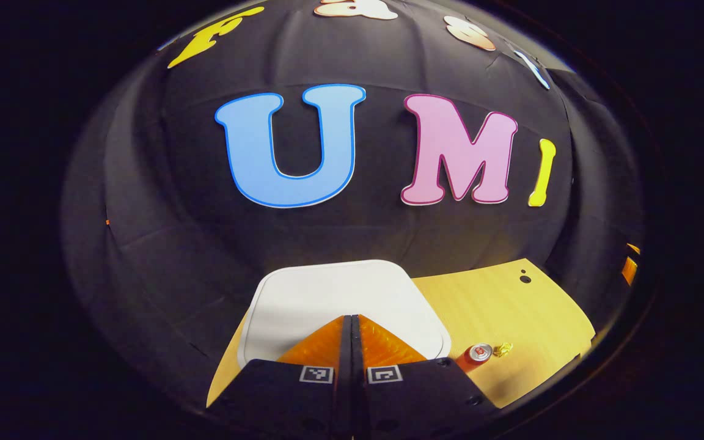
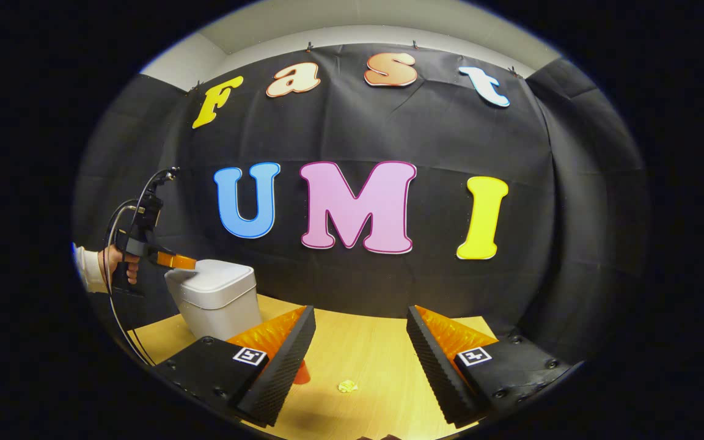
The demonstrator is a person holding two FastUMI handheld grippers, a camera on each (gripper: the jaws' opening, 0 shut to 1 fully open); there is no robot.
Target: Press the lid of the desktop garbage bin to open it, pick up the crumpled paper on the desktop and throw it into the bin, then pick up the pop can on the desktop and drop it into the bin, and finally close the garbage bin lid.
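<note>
Left gripper [image 1: 352, 330]: jaws fully together, gripping nothing, poised over the closed lid [image 1: 340, 293] of the garbage bin [image 2: 217, 299] at the tabletop's [image 2: 364, 354] left rear. Right gripper [image 2: 361, 348]: jaws wide apart, empty. Pop can [image 1: 477, 354] and crumpled paper [image 2: 347, 385] sit mid-tabletop, near each other.

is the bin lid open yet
No, the white lid lies flat and closed on the bin, with the shut left gripper above it.

pop can [image 2: 302, 373] mostly hidden behind right tool's finger, bin lid [image 1: 340, 299] partly covered by left tool [image 1: 352, 342]
</note>
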